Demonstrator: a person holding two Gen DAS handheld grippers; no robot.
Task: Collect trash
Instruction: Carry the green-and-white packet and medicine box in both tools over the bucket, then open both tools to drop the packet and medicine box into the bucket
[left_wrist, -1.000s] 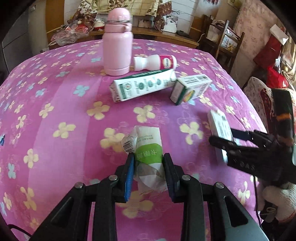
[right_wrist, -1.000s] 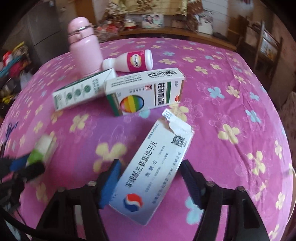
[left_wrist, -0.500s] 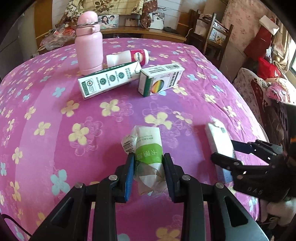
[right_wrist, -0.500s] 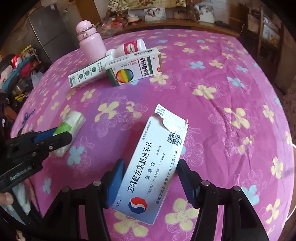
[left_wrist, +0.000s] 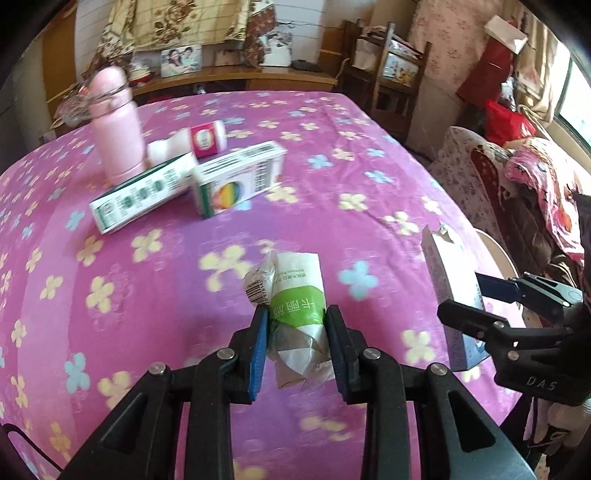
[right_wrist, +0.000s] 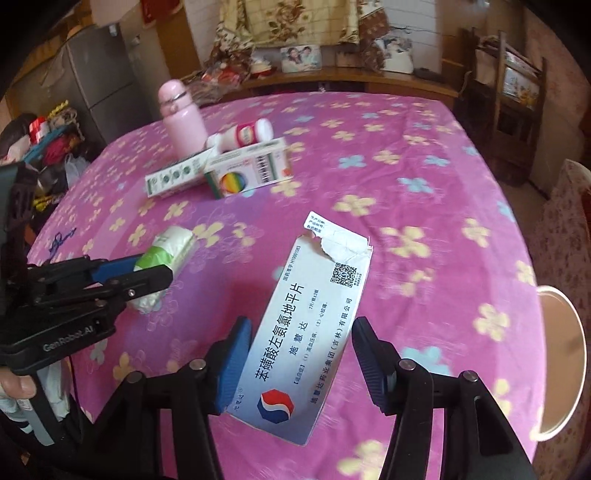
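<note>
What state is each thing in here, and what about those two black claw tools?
left gripper: shut on the tissue pack.
tissue pack: crumpled, held off the table.
right gripper: shut on the torn medicine box.
torn medicine box: flap ripped open, held.
pink flask: upright, capped.
small yogurt bottle: lying down.
green-and-white carton: lying down.
rainbow-logo box: lying down, closed.

- Matt pink cloth with a printed flower pattern covers the counter (left_wrist: 332, 155).
- Crinkled glossy plastic wraps the tissue pack (left_wrist: 297, 310).
- Medicine box (right_wrist: 306, 325): smooth white card, top edge torn ragged.
- Pink bottle (left_wrist: 116, 125): smooth with a soft sheen.
- Left tool (left_wrist: 297, 350): matt black plastic, blue pads.
</note>
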